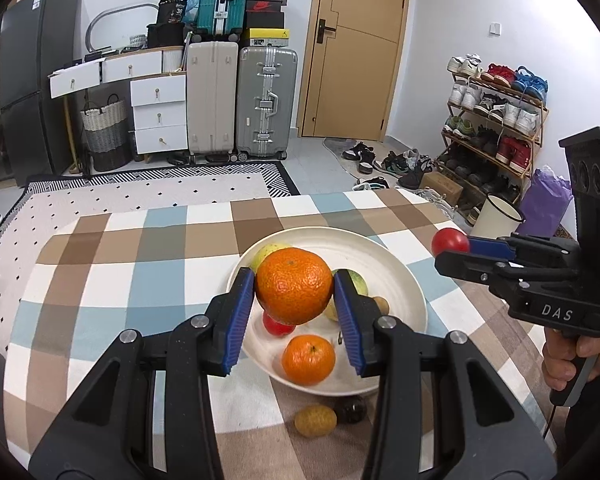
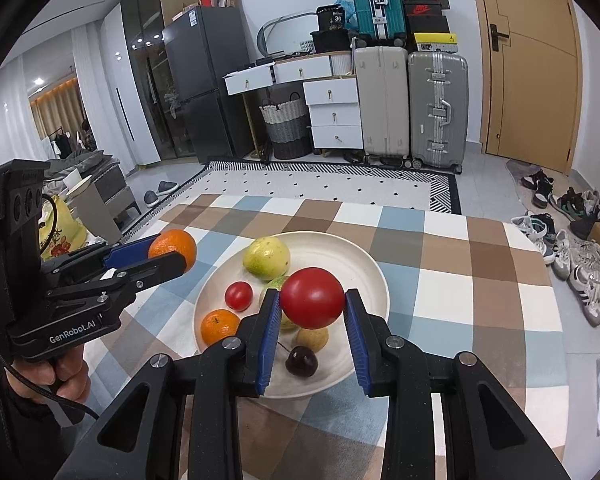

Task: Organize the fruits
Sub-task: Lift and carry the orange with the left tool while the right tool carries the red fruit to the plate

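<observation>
My left gripper (image 1: 294,286) is shut on a large orange (image 1: 294,284) and holds it above the white plate (image 1: 396,276). My right gripper (image 2: 312,300) is shut on a red tomato (image 2: 312,298) above the same plate (image 2: 360,264). On the plate lie a small orange (image 2: 219,326), a small tomato (image 2: 239,296), a yellow-green guava (image 2: 266,258), a kiwi (image 2: 313,339) and a dark cherry (image 2: 301,361). A green fruit is mostly hidden behind the tomato. The right gripper also shows in the left wrist view (image 1: 454,250), and the left gripper in the right wrist view (image 2: 172,252).
The plate sits on a checked tablecloth (image 1: 140,256). A small yellow fruit (image 1: 315,421) and a dark round fruit (image 1: 351,409) lie on the cloth in front of the plate. A cream mug (image 1: 498,216) stands beyond the table's far right corner.
</observation>
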